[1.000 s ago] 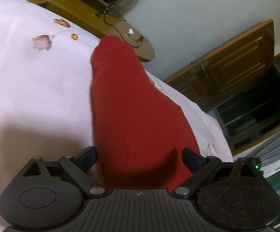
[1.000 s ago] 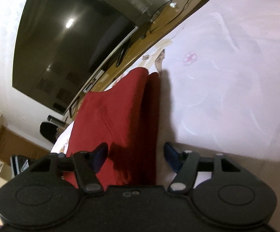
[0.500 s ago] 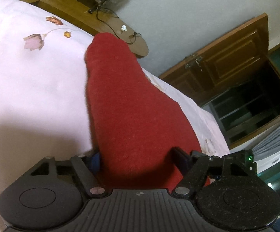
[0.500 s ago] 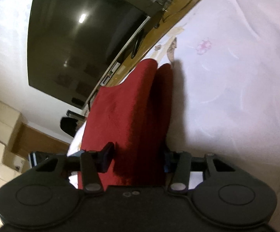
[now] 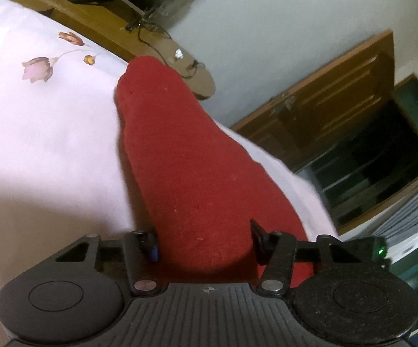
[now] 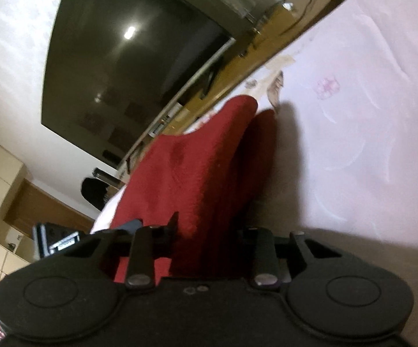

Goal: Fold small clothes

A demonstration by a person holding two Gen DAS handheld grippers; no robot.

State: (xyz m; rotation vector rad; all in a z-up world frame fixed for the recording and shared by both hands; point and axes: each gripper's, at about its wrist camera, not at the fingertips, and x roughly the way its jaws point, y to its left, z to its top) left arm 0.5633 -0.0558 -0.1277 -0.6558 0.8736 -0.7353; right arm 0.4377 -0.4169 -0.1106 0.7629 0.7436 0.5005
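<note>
A red cloth [image 5: 185,167] lies on the pale pink flowered bedsheet [image 5: 41,150] and runs away from both cameras. My left gripper [image 5: 203,243] is shut on its near edge, which bunches between the two fingers and is lifted off the sheet. In the right wrist view the same red cloth [image 6: 203,173] shows as two layers, and my right gripper [image 6: 209,231] is shut on its near corner. The fingertips of both grippers are mostly buried in the fabric.
A wooden TV bench [image 5: 116,43] with cables runs along the far edge of the bed, with a large dark TV [image 6: 128,57] above it. A wooden door [image 5: 333,101] and dark shelving [image 5: 382,162] stand to the right.
Both grippers went from open around the cloth edge to closed on it. The pinched edge has risen off the sheet, and both cameras have tilted upward.
</note>
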